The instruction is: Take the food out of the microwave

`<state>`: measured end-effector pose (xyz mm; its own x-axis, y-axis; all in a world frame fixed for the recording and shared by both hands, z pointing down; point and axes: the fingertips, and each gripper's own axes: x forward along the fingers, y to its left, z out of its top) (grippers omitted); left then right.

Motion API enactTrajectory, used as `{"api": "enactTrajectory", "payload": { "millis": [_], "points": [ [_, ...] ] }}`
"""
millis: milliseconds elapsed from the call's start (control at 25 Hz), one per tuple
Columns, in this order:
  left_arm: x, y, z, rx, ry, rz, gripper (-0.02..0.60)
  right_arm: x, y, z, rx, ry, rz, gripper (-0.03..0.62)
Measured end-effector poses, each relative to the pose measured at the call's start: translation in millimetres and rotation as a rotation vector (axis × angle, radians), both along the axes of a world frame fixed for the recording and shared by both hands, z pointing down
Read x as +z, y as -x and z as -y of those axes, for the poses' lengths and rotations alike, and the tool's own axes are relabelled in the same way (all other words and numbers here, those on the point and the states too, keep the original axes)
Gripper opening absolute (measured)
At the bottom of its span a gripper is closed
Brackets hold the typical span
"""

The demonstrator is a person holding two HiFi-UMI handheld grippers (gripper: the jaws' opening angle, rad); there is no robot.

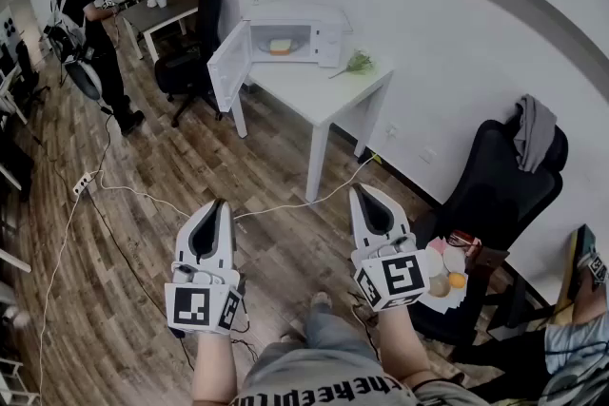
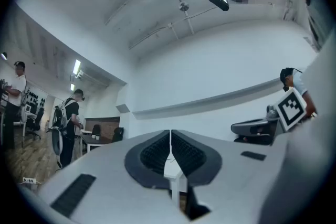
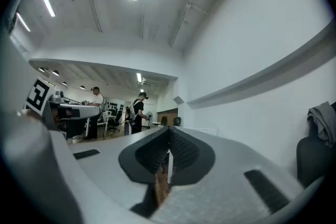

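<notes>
Head view: white microwave (image 1: 290,35) at 12 o'clock on the white table (image 1: 328,100), its door open past the table's left edge, yellow food (image 1: 280,46) inside. Left gripper (image 1: 222,204) and right gripper (image 1: 356,191) are both clenched and empty, well short of the table. Wooden plank floor (image 1: 266,185) lies between; black office chair (image 1: 504,195) at 3 o'clock.

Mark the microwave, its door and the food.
microwave (image 1: 327,43): head view, front panel right of the cavity.
door (image 1: 229,67): head view, middle of the open door.
food (image 1: 280,45): head view, its middle.
</notes>
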<state>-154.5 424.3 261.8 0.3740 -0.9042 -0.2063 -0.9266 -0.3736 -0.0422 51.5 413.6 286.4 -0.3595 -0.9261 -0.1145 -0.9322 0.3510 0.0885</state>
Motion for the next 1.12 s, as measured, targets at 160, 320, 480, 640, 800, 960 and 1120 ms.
{"api": "enactTrajectory", "payload": {
  "millis": [160, 320, 480, 640, 800, 960, 1120],
  "points": [
    [2, -3, 0, 0.002, 0.004, -0.001, 0.011, 0, -2, -1, -0.001, -0.001, 0.001, 0.005],
    [1, -6, 2, 0.004, 0.003, 0.000, 0.012, 0, -5, 2, 0.000, 0.001, 0.003, 0.005],
    [3, -9, 11, 0.003, 0.007, -0.004, 0.011, 1, -7, 10, -0.002, 0.004, 0.000, 0.005],
    [6, -13, 24, 0.004, 0.010, -0.007, 0.011, 4, -10, 24, -0.006, 0.010, -0.005, 0.005],
    [7, -20, 46, 0.005, 0.008, -0.006, 0.012, 4, -15, 46, -0.005, -0.013, -0.001, 0.005],
    [7, -29, 75, 0.003, 0.004, -0.007, 0.011, 6, -23, 77, -0.013, -0.009, 0.006, 0.005],
    [4, -40, 106, -0.005, -0.007, -0.006, 0.012, 4, -33, 111, -0.027, -0.008, 0.017, 0.005]
  ]
}}
